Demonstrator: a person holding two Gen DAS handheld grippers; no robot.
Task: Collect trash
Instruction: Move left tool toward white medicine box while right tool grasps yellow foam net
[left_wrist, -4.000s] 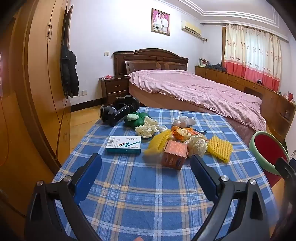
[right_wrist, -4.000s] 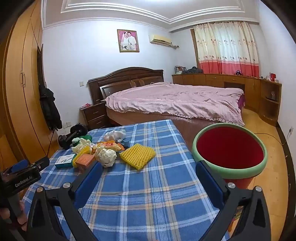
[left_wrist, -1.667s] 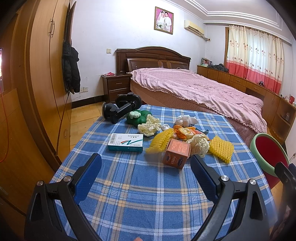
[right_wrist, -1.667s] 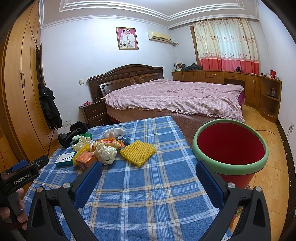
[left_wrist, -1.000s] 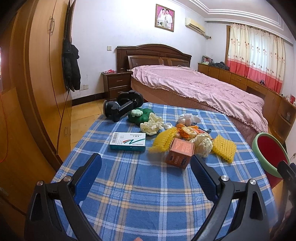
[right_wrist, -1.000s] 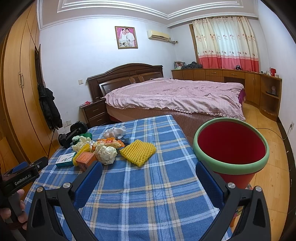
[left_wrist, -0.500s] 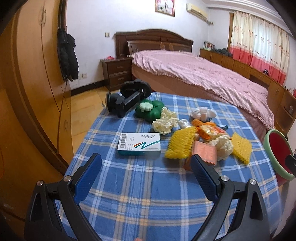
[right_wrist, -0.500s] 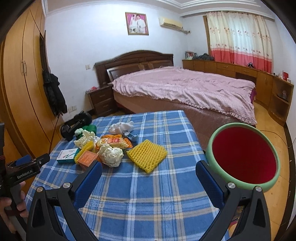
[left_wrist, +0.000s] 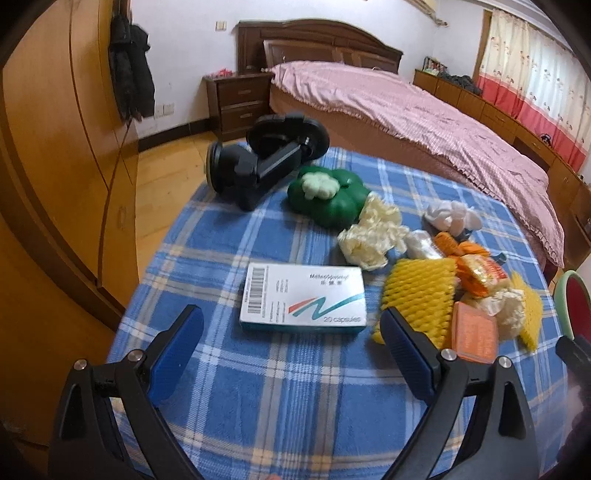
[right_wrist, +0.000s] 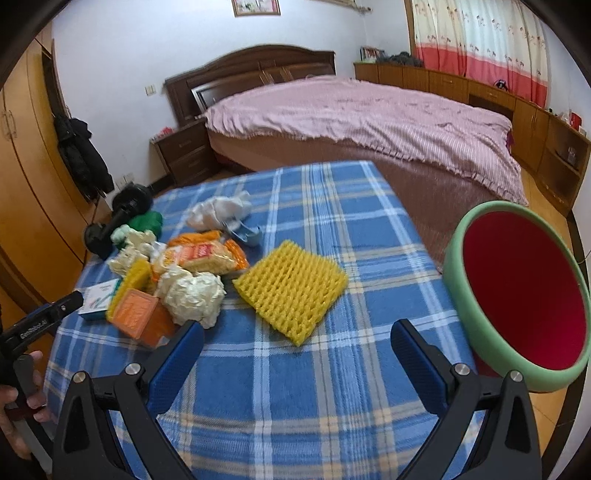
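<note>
Left gripper (left_wrist: 291, 332), jaws spread wide and empty, poised low over the blue plaid tablecloth (left_wrist: 295, 406) with the white capsule box (left_wrist: 303, 297) lying flat directly between and just ahead of its fingertips. Right gripper (right_wrist: 297, 349), likewise parted and holding nothing, faces the flat yellow foam net (right_wrist: 291, 290), which lies apart from the main litter. That litter forms a touching cluster: a second yellow foam sleeve (left_wrist: 417, 291), an orange box (left_wrist: 474, 336), crumpled paper wads (left_wrist: 373, 236), an orange snack wrapper (left_wrist: 476, 271) and a white tissue (right_wrist: 218, 210). The red bin with green rim (right_wrist: 517, 299) stands beside the table's right edge, off the cloth. No item appears collected yet. For a sound pickup of the box, the jaws should probably straddle its short dimension and descend until the pads reach below its top edge before closing; the foam net, being soft and thin, likely needs a pinch at one raised edge.
</note>
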